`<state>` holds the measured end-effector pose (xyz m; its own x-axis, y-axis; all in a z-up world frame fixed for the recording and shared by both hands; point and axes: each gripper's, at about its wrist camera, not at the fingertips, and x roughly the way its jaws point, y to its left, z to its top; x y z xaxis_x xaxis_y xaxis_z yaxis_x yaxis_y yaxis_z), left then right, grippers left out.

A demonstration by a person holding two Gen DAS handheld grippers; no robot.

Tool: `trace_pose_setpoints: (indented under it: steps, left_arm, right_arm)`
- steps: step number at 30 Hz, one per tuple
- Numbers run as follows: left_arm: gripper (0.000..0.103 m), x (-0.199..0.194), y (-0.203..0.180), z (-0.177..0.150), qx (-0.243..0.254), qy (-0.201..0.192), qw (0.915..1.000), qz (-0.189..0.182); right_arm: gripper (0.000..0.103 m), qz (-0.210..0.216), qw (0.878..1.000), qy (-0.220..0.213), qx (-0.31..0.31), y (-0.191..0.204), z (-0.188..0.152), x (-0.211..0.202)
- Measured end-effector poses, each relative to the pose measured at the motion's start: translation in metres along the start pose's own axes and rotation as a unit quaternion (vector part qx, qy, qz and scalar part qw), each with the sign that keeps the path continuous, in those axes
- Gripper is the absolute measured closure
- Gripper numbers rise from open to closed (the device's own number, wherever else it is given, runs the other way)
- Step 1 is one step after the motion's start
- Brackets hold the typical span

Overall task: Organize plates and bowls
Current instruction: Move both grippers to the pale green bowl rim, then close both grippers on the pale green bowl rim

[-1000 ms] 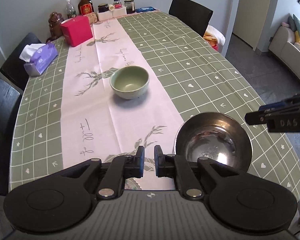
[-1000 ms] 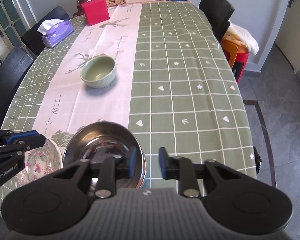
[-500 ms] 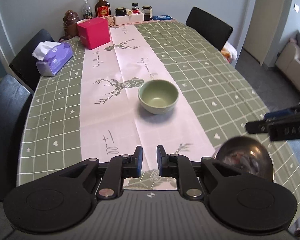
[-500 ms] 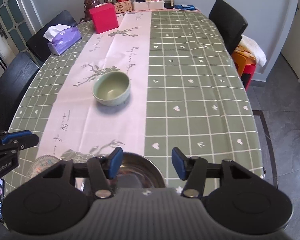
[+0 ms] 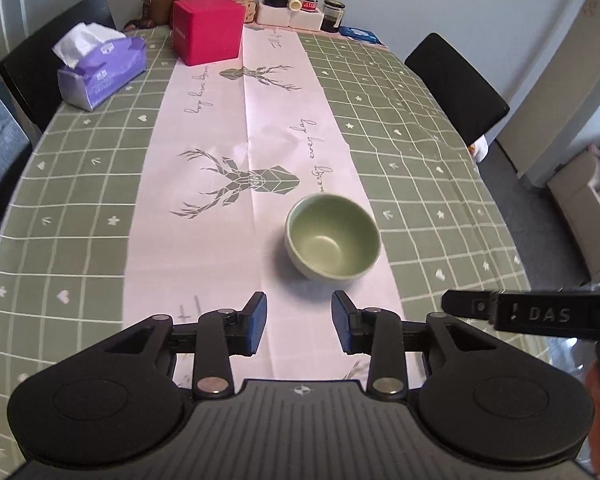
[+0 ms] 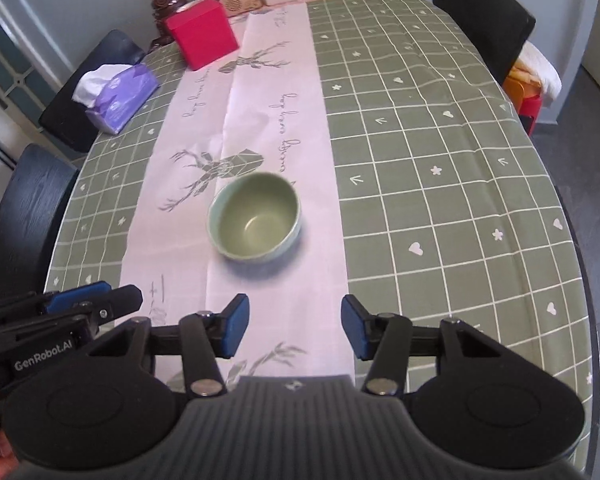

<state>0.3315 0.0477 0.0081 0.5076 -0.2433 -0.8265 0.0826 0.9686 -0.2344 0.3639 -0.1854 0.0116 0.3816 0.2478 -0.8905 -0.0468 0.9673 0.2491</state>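
Sitting alone on the surface (image 5: 420,128), one green bowl (image 5: 333,237) holds nothing, upright on the pink runner (image 5: 236,128). Both claws, left claw (image 5: 299,323) and right claw (image 6: 295,327), are spread and grip nothing; the left's jaws have just been widening, the right's narrowing.

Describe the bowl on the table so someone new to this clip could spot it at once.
A pale pink runner with deer prints runs down the middle of the green checked tablecloth. The green bowl sits upright and empty on it, beside the nearer deer. It is the only dish in view.
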Motion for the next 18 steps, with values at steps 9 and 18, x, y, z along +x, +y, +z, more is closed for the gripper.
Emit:
trace_pose_setpoints:
  steps: [9, 18]
  left_arm:
    - [0.065, 0.053, 0.013, 0.027, -0.03, 0.018, 0.9994, -0.003]
    - [0.073, 0.103, 0.02, 0.039, -0.035, 0.036, 0.9988, -0.001]
  right_arm:
    - [0.073, 0.012, 0.999, 0.04, 0.03, 0.002, 0.034, 0.06]
    - [0.081, 0.017, 0.996, 0.071, 0.045, -0.001, 0.056, 0.11]
